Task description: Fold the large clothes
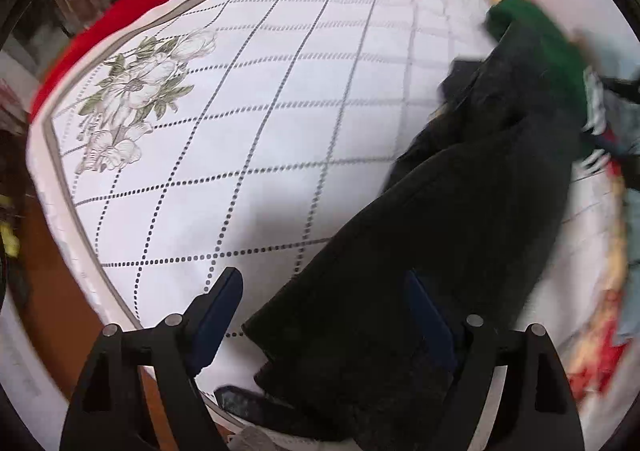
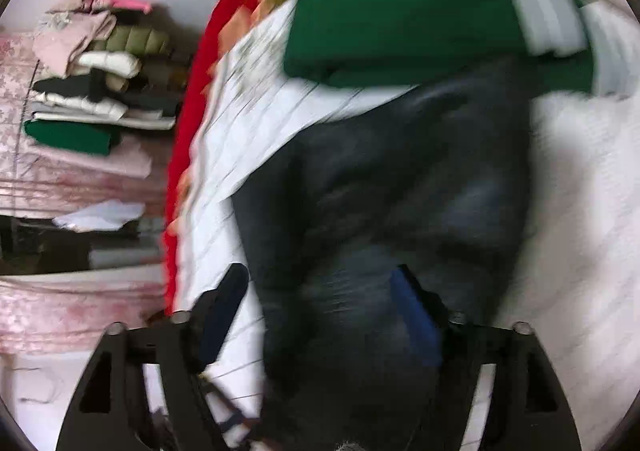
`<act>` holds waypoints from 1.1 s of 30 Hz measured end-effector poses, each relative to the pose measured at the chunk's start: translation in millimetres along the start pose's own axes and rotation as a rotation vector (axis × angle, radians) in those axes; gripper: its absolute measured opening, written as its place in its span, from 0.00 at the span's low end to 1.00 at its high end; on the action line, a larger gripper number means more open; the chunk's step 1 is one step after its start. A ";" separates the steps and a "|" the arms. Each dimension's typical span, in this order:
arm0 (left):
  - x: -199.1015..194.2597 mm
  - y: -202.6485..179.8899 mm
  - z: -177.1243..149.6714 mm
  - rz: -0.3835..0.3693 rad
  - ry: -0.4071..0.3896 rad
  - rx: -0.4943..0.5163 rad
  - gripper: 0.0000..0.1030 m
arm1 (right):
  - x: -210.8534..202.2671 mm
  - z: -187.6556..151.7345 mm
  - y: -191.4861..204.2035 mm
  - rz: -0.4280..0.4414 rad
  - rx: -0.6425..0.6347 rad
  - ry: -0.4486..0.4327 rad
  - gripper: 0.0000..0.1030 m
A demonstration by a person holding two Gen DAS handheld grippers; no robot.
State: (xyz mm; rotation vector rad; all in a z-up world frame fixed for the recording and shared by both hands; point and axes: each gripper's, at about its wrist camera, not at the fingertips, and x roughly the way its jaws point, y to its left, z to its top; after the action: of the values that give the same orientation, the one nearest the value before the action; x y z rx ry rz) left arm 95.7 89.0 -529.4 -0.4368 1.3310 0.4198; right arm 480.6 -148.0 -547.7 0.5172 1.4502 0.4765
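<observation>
A large black garment [image 1: 460,211] lies in a long strip across the white checked tablecloth [image 1: 260,111]. Its near end sits between the fingers of my left gripper [image 1: 324,287], which stands open above it; the pads do not press the cloth. In the blurred right wrist view the same black garment [image 2: 380,191] lies under my right gripper [image 2: 320,283], whose jaws are also open with dark cloth between them. A green garment [image 2: 400,3] with grey-white stripes lies at the far end of the black one, also seen as a green patch [image 1: 536,35] in the left wrist view.
The checked cloth has a flower print [image 1: 136,91] and covers a red cloth [image 1: 120,7] whose edge shows at the table's rim. A stack of folded clothes [image 2: 92,91] sits on a pink-covered surface to the left. Brown floor [image 1: 52,271] shows beyond the table edge.
</observation>
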 end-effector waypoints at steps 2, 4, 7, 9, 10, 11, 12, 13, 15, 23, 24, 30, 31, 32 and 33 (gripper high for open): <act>26.4 0.6 -0.5 0.051 0.036 -0.027 0.83 | -12.7 8.3 -39.7 -0.043 0.027 -0.017 0.80; 43.6 5.7 -0.4 0.050 0.054 -0.085 0.88 | -8.4 18.6 -74.9 -0.018 0.070 0.001 0.80; 47.2 -2.3 2.7 0.090 0.040 -0.098 0.89 | 20.0 32.7 -116.0 0.036 0.099 0.058 0.80; 48.5 -5.2 3.6 0.109 0.031 -0.098 0.89 | 46.6 40.5 -131.5 0.089 0.118 0.104 0.81; 49.7 -6.6 4.9 0.112 0.030 -0.100 0.90 | 53.0 44.0 -134.5 0.134 0.118 0.093 0.81; 50.5 -7.4 5.2 0.118 0.028 -0.098 0.90 | 55.6 47.5 -132.0 0.180 0.104 0.061 0.76; 51.1 -8.6 5.9 0.130 0.025 -0.089 0.90 | 57.0 49.5 -129.3 0.222 0.093 0.049 0.45; 52.2 -10.5 7.1 0.141 0.020 -0.079 0.90 | 62.5 50.0 -125.9 0.210 0.093 0.065 0.31; 56.8 -18.4 17.7 0.160 0.009 -0.056 0.90 | 59.9 44.5 -124.0 0.197 0.110 0.036 0.20; 69.6 -33.7 91.5 0.141 -0.041 0.070 0.90 | -38.6 -73.8 -191.8 0.188 0.470 -0.152 0.17; 70.4 -38.8 105.2 0.144 -0.057 0.100 0.90 | -52.7 -102.0 -201.5 0.152 0.505 -0.153 0.17; 61.5 -66.2 154.8 0.075 -0.099 0.114 0.90 | -86.6 -217.1 -237.0 -0.016 0.533 -0.005 0.25; 54.3 -67.5 155.3 0.060 -0.098 0.110 0.90 | -87.5 -224.2 -241.2 -0.023 0.530 0.011 0.31; 47.5 -74.2 153.5 0.046 -0.100 0.106 0.90 | -93.5 -228.0 -243.6 -0.048 0.518 0.020 0.35; 37.1 -83.3 146.9 0.035 -0.110 0.109 0.90 | -106.3 -228.6 -240.4 -0.085 0.489 0.013 0.41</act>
State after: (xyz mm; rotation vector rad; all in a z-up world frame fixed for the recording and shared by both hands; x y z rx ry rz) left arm 268.3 97.9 -533.8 -0.2958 1.2494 0.3928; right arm 244.2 -394.1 -617.7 0.8356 1.5980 0.0503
